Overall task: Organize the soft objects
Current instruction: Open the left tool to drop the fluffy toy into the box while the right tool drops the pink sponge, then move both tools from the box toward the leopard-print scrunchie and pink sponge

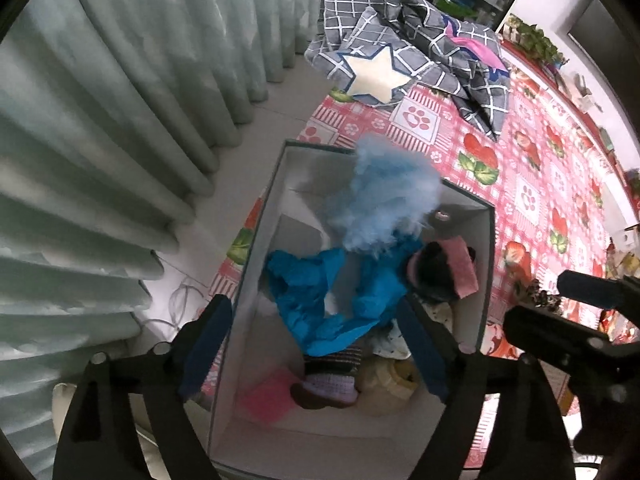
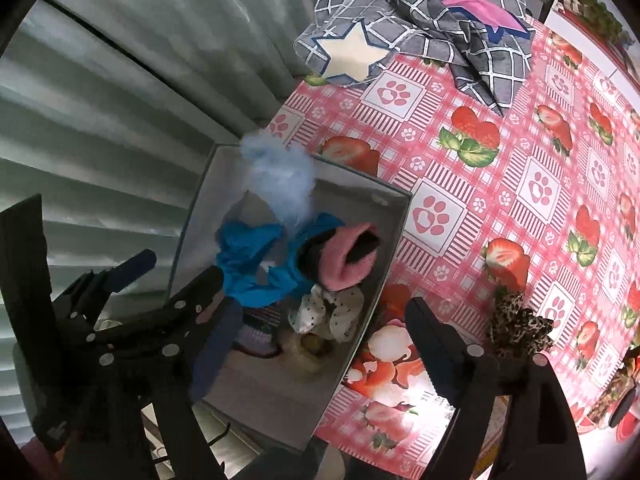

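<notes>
A grey box [image 1: 272,208] with a white inside stands at the table's left edge and holds several soft things. A bright blue cloth [image 1: 320,292] lies on top, with a fluffy pale blue piece [image 1: 384,196] rising above it. A pink and black item [image 1: 460,268] sits at the right wall. My left gripper [image 1: 316,344] hangs open over the box, pointing down, with nothing pressed between its pads. My right gripper [image 2: 324,340] is open too, straddling the box's [image 2: 276,392] right wall. A leopard-print scrunchie [image 2: 516,328] lies on the tablecloth beside its right finger.
A grey checked cloth with a white star [image 2: 400,32] is heaped at the table's far end. The red strawberry tablecloth [image 2: 500,200] covers the table. Pale curtains [image 1: 120,140] hang close on the left. A white dotted item [image 2: 336,312] and a knitted striped piece [image 1: 332,376] lie lower in the box.
</notes>
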Tool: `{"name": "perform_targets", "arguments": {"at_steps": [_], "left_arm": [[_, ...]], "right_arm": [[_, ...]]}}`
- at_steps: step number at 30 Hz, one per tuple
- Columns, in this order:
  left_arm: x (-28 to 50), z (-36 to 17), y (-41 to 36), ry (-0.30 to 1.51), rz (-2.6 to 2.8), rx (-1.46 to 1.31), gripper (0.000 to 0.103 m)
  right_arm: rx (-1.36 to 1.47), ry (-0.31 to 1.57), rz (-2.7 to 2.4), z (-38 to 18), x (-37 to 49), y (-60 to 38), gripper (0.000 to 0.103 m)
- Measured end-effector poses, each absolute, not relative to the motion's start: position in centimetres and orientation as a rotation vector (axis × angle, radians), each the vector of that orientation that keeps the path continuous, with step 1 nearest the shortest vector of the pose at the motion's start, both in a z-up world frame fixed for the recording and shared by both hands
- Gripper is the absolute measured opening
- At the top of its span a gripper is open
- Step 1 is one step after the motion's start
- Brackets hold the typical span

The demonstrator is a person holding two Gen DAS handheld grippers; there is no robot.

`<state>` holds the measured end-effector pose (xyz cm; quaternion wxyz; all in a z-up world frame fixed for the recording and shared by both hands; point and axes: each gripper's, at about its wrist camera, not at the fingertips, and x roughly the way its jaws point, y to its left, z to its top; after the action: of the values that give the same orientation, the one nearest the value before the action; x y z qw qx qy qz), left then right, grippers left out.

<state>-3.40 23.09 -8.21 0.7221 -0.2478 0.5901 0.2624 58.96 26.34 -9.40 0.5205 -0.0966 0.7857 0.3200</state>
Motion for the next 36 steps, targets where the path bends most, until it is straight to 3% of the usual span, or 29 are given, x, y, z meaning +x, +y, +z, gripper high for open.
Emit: {"name": "perform_targets", "arguments": {"at_steps": [9, 11, 12, 14, 25, 36], "left_arm": [[-3.4, -7.7, 22.9, 1.291, 0.564, -0.537, 0.093], [-3.4, -7.5, 22.8, 1.289, 0.573, -0.535, 0.093], [-3.5, -7.5, 22.9, 1.289, 0.569, -0.547, 0.094], [-3.8, -7.6, 23.0, 1.290, 0.572, -0.562, 0.103], [-2.1, -5.3, 20.3, 1.261, 0.460, -0.561, 0.103], [4.7, -3.7, 12.7, 1.292, 0.237, -0.388, 0.103]], "right_arm": [[-0.213, 1.908, 0.739, -9.5, 59.1, 25.3, 0.086], [-0.250, 1.921, 0.702, -9.7, 59.1, 25.1, 0.101], [-0.242, 1.916, 0.699, -9.7, 59.2, 24.9, 0.103], [-0.200, 1.922, 0.709, -9.5, 59.3, 24.3, 0.103], [-0.112, 1.931, 0.668, -7.8, 61.0, 20.7, 0.103], [0.103, 1.976, 0.415, -7.2, 65.8, 7.5, 0.103]]}}
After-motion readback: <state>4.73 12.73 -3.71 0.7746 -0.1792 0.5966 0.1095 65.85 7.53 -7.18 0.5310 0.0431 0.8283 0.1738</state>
